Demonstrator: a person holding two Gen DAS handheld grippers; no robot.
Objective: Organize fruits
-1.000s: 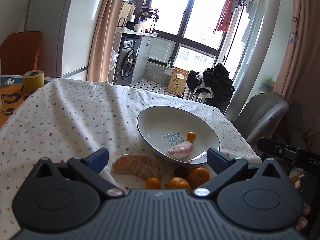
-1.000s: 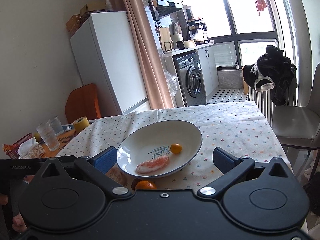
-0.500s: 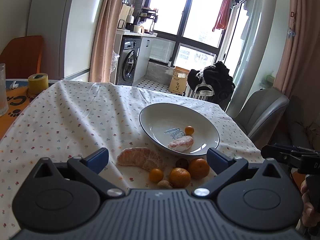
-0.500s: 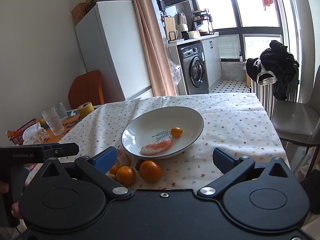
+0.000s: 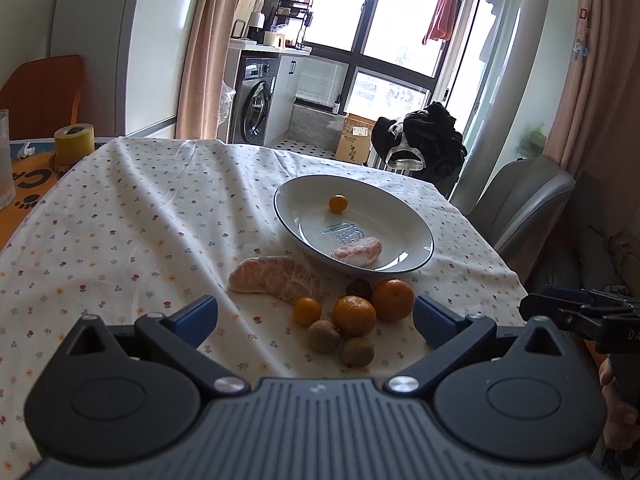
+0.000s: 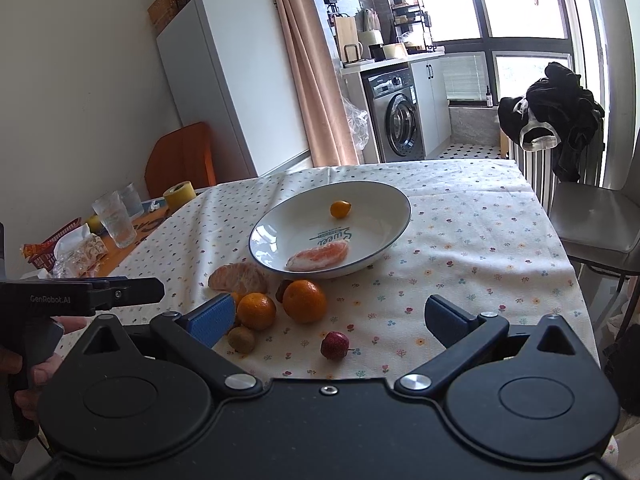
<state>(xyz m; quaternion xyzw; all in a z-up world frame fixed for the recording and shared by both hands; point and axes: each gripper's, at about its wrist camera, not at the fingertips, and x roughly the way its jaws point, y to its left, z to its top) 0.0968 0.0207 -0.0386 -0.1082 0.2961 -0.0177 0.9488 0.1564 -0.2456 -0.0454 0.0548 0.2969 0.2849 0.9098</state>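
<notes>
While my left gripper (image 5: 314, 318) and right gripper (image 6: 326, 316) hovered spread wide and empty, I saw smooth orange mandarins (image 6: 304, 301) just ahead, before the glossy white ceramic bowl (image 6: 384, 196).

Your right gripper (image 6: 326, 320) hangs wide open, empty, above the flowered tablecloth (image 6: 460, 248). Take the white bowl (image 6: 384, 248) as your landmark: inside it lie a kumquat (image 6: 340, 209) and a peeled pomelo segment (image 6: 318, 255). Just in front of it sit two mandarins (image 6: 305, 301), and nearer you a small red fruit (image 6: 335, 345).
</notes>
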